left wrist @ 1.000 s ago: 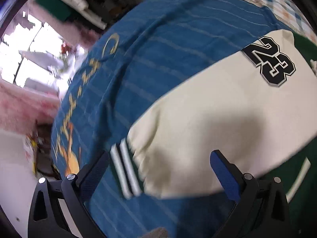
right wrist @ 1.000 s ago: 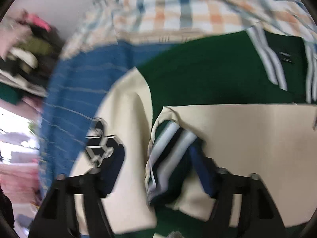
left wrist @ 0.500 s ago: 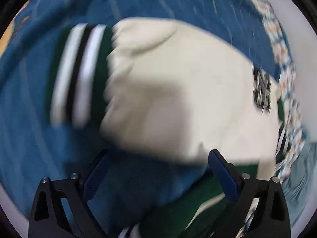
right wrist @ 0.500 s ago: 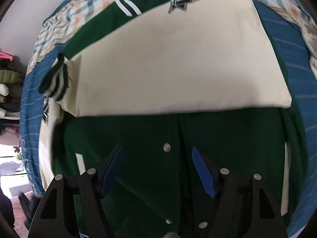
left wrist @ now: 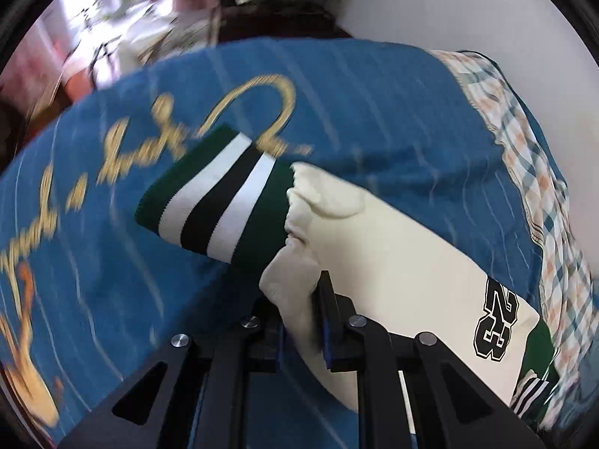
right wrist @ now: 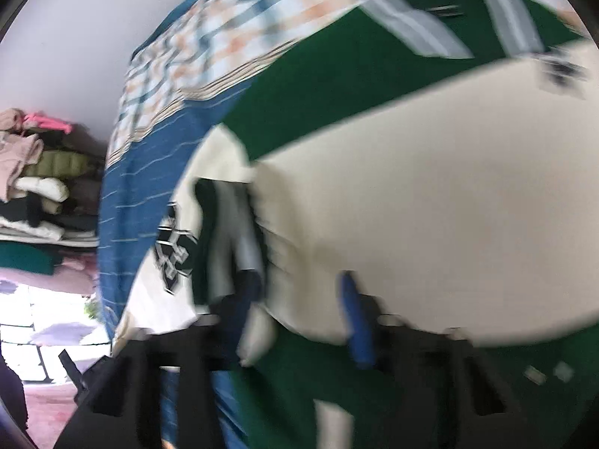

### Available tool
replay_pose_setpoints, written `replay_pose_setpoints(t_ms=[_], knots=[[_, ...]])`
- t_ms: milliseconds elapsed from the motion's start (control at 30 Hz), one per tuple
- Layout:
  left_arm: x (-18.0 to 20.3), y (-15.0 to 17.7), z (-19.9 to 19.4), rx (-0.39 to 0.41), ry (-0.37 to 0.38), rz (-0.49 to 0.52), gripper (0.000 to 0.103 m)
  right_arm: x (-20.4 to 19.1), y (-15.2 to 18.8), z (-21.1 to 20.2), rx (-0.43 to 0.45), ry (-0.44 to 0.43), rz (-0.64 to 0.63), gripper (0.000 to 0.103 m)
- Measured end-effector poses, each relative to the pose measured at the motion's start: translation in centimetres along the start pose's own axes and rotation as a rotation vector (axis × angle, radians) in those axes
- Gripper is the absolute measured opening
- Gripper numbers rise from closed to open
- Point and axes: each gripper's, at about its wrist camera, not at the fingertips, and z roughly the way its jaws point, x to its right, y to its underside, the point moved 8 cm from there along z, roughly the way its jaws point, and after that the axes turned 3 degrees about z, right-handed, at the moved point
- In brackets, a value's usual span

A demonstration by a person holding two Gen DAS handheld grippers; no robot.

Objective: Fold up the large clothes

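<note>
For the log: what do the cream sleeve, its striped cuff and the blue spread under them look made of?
Cream sleeve: soft, matte, thick cloth, likely fleece or wool blend; it bunches in rounded folds where the left gripper pinches it. Striped cuff: rib knit, fine ridges visible. Blue spread: matte woven-looking fabric with thin pale lines, blurred.

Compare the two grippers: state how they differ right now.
The left gripper is shut, pinching the cream sleeve near its striped cuff; the right gripper stands open with a cream sleeve between its fingers. The left view is sharp at the fingers; the right is blurred. Both have blue pads.
</note>
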Motion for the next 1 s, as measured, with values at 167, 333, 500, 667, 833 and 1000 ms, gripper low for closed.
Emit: replay_pose_setpoints(t_ms=[167, 333, 500, 667, 833, 1000], knots=[[1.1, 1.3, 0.8, -0.024, 0.010, 0.078, 0.016, -3.4, -0.4, 6.2, -0.136, 0.044, -0.079, 0.045], [1.3, 4.7, 3.8, -0.106, 0.053, 0.028, 0.054, -2.1, 0.0, 1.4, -0.073, 0.015, -0.090, 0.070], [2.4, 2.9, 2.4, -0.003, 0.021, -0.054, 0.012, 1.4, 1.8, -2.6, -0.007, 0.177, -0.140, 0.070], [5.2, -1.0, -1.9, 0.142, -0.033, 0.021, 0.004, 5.4, 2.1, -5.7, 0.097, 0.438, -0.128, 0.076], [12.3, -4.3, -9.1, 0.324, -0.030, 0.246, 0.004, 6.7, 0.5, -5.6, 0.159, 0.680, -0.160, 0.085], [20.4, -3.4, -15.4, 0.421, 0.027, 0.449, 0.004, 5.7, -1.4, -4.5, 0.164, 0.662, -0.134, 0.085]])
